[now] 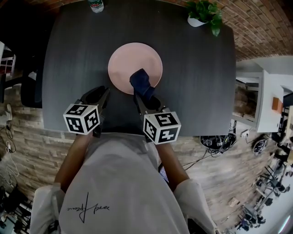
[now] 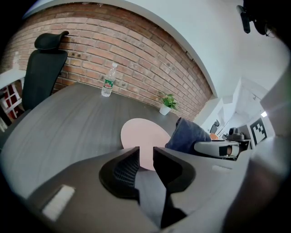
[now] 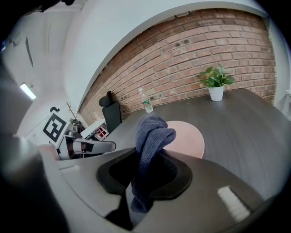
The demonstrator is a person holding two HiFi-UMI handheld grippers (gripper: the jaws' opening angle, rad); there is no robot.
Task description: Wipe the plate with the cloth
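A round pink plate (image 1: 135, 67) lies on the dark table (image 1: 73, 59), near its middle. My right gripper (image 1: 143, 93) is shut on a dark blue cloth (image 1: 142, 83), which bunches above its jaws over the plate's near right edge. In the right gripper view the cloth (image 3: 150, 141) hangs between the jaws with the plate (image 3: 188, 139) behind it. My left gripper (image 1: 101, 97) stands open and empty just left of the plate's near edge. In the left gripper view the plate (image 2: 144, 136) shows through the gap of the left gripper (image 2: 146, 152).
A water bottle (image 1: 95, 5) stands at the table's far edge, and a potted plant (image 1: 204, 13) at the far right. A black chair (image 2: 43, 68) is at the table's left end. Brick floor surrounds the table; white furniture (image 1: 270, 98) stands to the right.
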